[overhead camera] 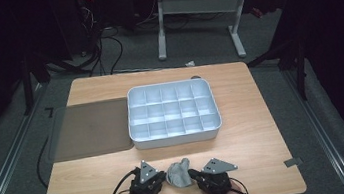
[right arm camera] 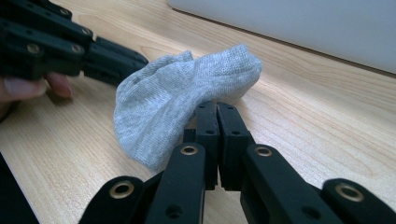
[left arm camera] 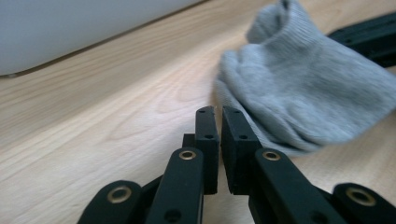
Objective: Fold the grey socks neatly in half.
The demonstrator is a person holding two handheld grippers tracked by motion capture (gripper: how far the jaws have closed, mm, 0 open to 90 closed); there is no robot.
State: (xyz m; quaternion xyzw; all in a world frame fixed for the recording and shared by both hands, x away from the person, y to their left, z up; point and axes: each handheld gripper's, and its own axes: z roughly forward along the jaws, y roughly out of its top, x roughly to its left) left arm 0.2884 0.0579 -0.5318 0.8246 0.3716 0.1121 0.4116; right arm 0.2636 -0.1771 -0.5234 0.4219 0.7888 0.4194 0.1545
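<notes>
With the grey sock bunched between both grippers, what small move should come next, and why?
Probably lift the grey sock toward the white compartment tray. The right gripper seems shut on its edge; the left gripper sits nearly shut beside it, apparently holding nothing.

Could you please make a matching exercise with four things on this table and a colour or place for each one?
Things:
1. sock
2. divided tray
3. flat mat
4. table

Descriptions:
A. white, many empty compartments
B. light wood
C. grey, between the two grippers
D. dark grey, left of the white box

Pairs: 1-C, 2-A, 3-D, 4-B
</notes>
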